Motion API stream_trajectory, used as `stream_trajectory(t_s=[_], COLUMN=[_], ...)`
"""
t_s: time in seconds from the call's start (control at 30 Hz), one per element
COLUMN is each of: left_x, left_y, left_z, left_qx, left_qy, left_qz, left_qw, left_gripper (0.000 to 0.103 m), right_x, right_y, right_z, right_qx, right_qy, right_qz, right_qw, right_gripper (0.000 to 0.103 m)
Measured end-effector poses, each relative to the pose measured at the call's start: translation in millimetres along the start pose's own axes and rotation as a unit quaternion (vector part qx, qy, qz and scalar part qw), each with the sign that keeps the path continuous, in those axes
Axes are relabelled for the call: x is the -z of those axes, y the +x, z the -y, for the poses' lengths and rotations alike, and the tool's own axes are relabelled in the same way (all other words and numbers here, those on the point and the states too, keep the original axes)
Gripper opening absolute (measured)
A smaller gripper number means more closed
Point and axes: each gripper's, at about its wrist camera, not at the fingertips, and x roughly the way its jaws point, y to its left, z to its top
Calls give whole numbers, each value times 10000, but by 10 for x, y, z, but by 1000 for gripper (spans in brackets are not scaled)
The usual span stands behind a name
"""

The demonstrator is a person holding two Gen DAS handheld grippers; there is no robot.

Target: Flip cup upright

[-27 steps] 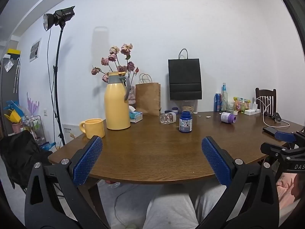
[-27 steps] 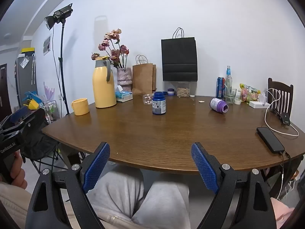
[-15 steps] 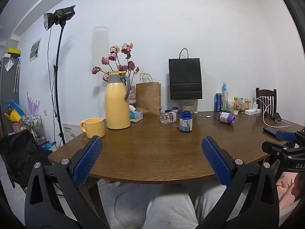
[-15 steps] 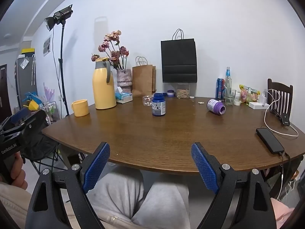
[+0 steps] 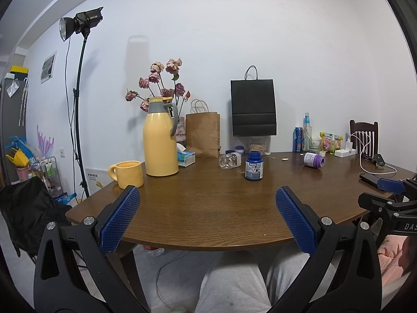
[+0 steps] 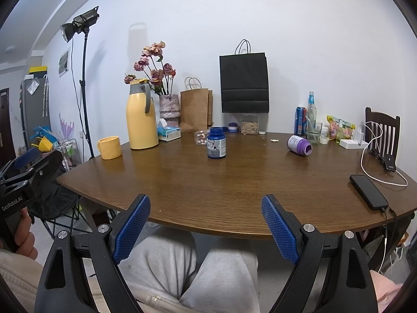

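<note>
The purple cup (image 6: 299, 144) is lying on its side at the table's (image 6: 234, 182) far right. Both the left gripper (image 5: 207, 216) and right gripper (image 6: 206, 228) are being held spread, empty, near the table's edge. It could be rolled toward the glass (image 6: 314, 131) if nudged.

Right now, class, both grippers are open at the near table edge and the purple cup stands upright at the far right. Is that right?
Not quite. The purple cup lies on its side, mouth facing right, as the right wrist view shows. The rest holds: the left gripper and right gripper are both open at the near edge of the table.
</note>
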Motion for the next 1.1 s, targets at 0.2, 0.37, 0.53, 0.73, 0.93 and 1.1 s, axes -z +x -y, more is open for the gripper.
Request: stream_trajectory(t_s=[0.2,0.37,0.53,0.73,0.93,1.1], left_x=[12,13,14,33,23,20], left_y=[15,15,14,9,9,12], left_z=[-40,-38,-56,-45,-33,-30], left_qx=[-5,-8,-16,-39,-41,-38], left_qy=[0,-1,2,5,7,9], left_qz=[3,1,18,19,12,7], left_qw=[10000,10000,10000,10000,10000,10000], left_gripper=[103,103,103,103,103,103], right_x=[16,17,21,29,36,18], right_y=[5,2,22,24,27,22], right_z=[32,29,40,36,43,39], right_qx=[-6,-2,1,59,42,41], right_qy=[2,-2,5,-19,-52,-46], right_qz=[-1,-6,-12,-13,-6,-11], right_qw=[10000,10000,10000,10000,10000,10000], right_gripper=[91,91,91,91,91,91])
